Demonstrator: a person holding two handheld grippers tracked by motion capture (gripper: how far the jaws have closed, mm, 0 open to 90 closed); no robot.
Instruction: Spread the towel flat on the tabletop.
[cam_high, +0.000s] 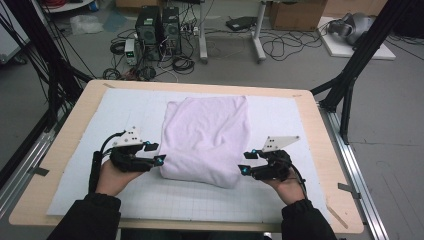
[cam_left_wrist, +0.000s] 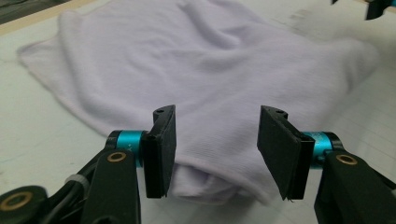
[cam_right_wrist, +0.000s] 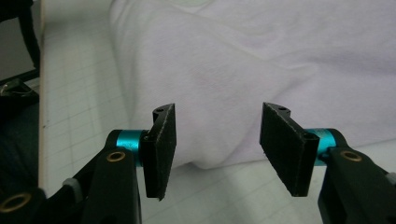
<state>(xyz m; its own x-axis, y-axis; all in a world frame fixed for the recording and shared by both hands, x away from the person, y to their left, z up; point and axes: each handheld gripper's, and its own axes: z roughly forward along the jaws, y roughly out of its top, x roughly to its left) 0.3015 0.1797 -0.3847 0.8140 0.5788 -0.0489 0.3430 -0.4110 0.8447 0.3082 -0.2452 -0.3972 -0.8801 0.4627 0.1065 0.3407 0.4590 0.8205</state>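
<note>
High view: folded lilac towel (cam_high: 207, 140) lies mid-table on the white grid mat (cam_high: 100, 195), near edge a thick rounded fold, far edge flat & a bit crooked. Left gripper (cam_high: 155, 153) sits just beside the towel's near-left corner, right gripper (cam_high: 246, 162) just beside the near-right corner; both point inward at the fold from opp. sides, hands low to the mat.

Left gripper view: towel (cam_left_wrist: 210, 70) corner sits ahead of the gap between the pads (cam_left_wrist: 161, 149), jaws abt half open, nothing pinched, cloth not touching either pad as far as I can tell. Right gripper view: same story, towel (cam_right_wrist: 261, 60) fold edge just past the pads (cam_right_wrist: 285, 147), jaws abt half open, empty, grid mat (cam_right_wrist: 79, 93) showing below.

Step in hand, my read: lining up on the 2 near corners for a grab, prob. to fold or lift the towel again. Next move needs both grippers pushed fwd & down so the lower pad slides under the fold w/o shoving it, then close on all layers at once. Risk: catching top layer only, or bunching the corner. Beyond the mat: wooden table (cam_high: 65, 150), cables & PC towers (cam_high: 160, 30) on the floor.
</note>
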